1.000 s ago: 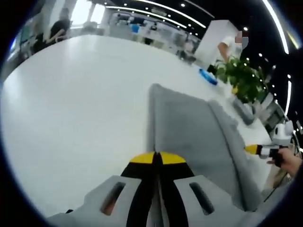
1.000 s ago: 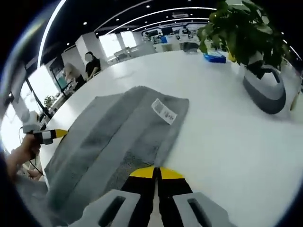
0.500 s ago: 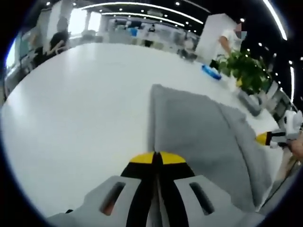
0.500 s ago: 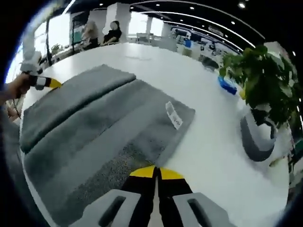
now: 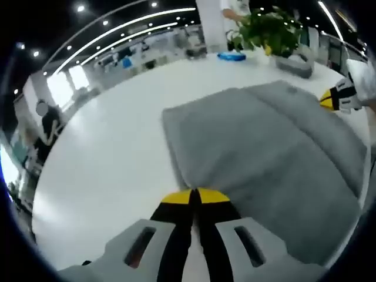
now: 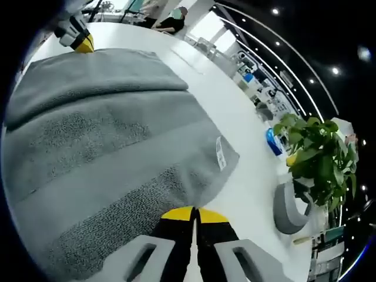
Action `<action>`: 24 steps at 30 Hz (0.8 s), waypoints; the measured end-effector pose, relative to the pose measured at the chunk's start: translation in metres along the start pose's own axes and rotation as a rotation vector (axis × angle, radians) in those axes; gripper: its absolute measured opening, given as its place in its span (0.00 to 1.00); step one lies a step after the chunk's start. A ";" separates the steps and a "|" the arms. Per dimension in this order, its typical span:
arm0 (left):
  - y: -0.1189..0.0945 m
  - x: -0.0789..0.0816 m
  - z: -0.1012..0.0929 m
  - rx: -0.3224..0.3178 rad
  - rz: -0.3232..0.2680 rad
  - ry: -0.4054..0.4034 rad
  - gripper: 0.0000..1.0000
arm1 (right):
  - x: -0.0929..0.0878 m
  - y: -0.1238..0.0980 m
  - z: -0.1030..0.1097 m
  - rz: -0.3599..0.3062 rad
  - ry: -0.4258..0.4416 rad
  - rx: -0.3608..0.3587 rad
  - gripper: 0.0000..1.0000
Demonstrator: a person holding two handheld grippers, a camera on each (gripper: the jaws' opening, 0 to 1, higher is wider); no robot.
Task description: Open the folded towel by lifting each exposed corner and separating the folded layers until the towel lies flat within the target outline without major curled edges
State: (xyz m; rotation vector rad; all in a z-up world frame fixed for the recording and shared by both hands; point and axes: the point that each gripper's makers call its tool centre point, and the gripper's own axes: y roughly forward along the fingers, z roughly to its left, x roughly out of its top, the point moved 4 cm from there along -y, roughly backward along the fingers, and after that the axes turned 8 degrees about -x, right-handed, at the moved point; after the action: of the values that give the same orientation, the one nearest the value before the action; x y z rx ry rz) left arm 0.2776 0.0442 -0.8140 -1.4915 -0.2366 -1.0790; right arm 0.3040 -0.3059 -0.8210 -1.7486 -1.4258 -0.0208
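A grey towel (image 5: pixel 264 147) lies on the white table (image 5: pixel 106 147), with one long fold still lying over its far side. My left gripper (image 5: pixel 194 197) is shut on the towel's near edge. In the right gripper view the same towel (image 6: pixel 100 141) spreads out, a white label (image 6: pixel 221 157) at its far corner. My right gripper (image 6: pixel 194 212) is shut on the towel's edge there. The right gripper's yellow tip (image 5: pixel 330 100) comes in at the right of the left gripper view, and the left gripper's yellow tip (image 6: pixel 82 42) shows top left in the right gripper view.
A potted plant (image 6: pixel 314 153) in a grey pot (image 6: pixel 289 207) stands on the table past the towel's labelled corner, with a blue object (image 6: pixel 272 143) beside it. People sit at the table's far side (image 6: pixel 173 20). Bare table surface (image 5: pixel 100 158) lies left of the towel.
Both views have swung and rolled with the hands. The towel now looks more spread and lower on the table. Both grippers stay shut on its edge.
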 end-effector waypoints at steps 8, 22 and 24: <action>0.001 0.001 0.004 -0.097 0.041 -0.006 0.02 | -0.001 0.008 -0.008 0.002 0.072 0.017 0.00; -0.001 0.001 0.001 -0.051 0.098 0.183 0.02 | -0.002 0.010 -0.012 0.015 0.094 0.049 0.00; -0.003 -0.001 0.004 -0.042 0.077 0.135 0.02 | -0.003 0.011 -0.014 0.005 0.105 0.053 0.00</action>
State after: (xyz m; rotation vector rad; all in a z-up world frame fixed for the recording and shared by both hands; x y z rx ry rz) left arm 0.2769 0.0482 -0.8119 -1.4461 -0.0622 -1.1235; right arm 0.3183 -0.3164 -0.8205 -1.6830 -1.3341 -0.0702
